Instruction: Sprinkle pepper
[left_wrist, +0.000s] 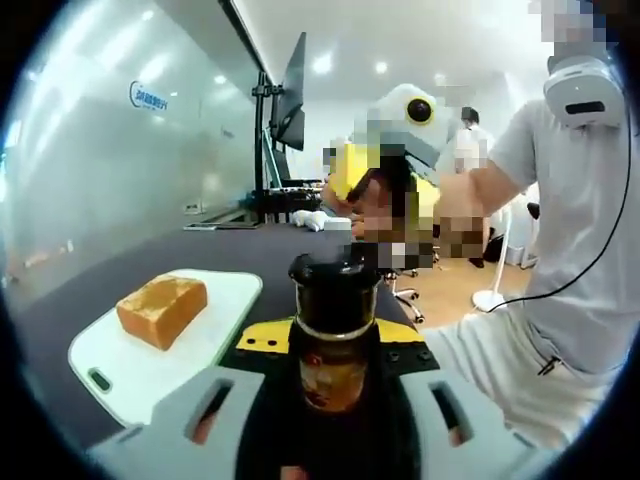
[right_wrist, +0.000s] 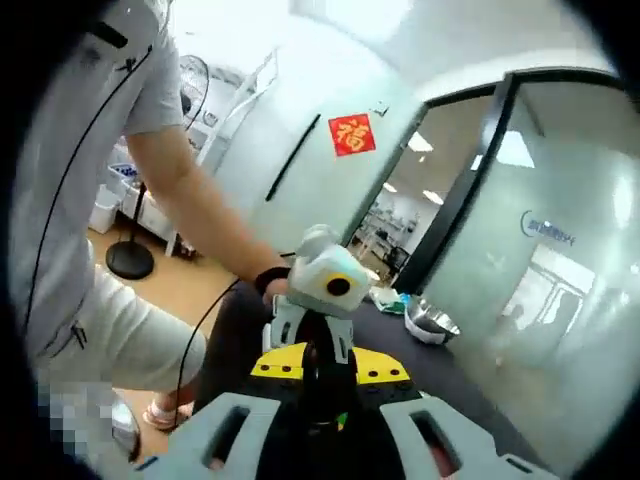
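Pepper step: the left gripper (left_wrist: 330, 400) has its fingers clenched on the dark brown glass pepper bottle with a black cap (left_wrist: 333, 330), upright at near centre, while the right gripper (right_wrist: 325, 415) meets it from the far side, its fingers seemingly closed on that bottle, though their state cannot be told. The golden toast block (left_wrist: 162, 308) lies on the white cutting board (left_wrist: 130, 375) at left on the dark counter (left_wrist: 240, 250); judged best, carry the bottle over the toast before tipping, so pepper lands there.
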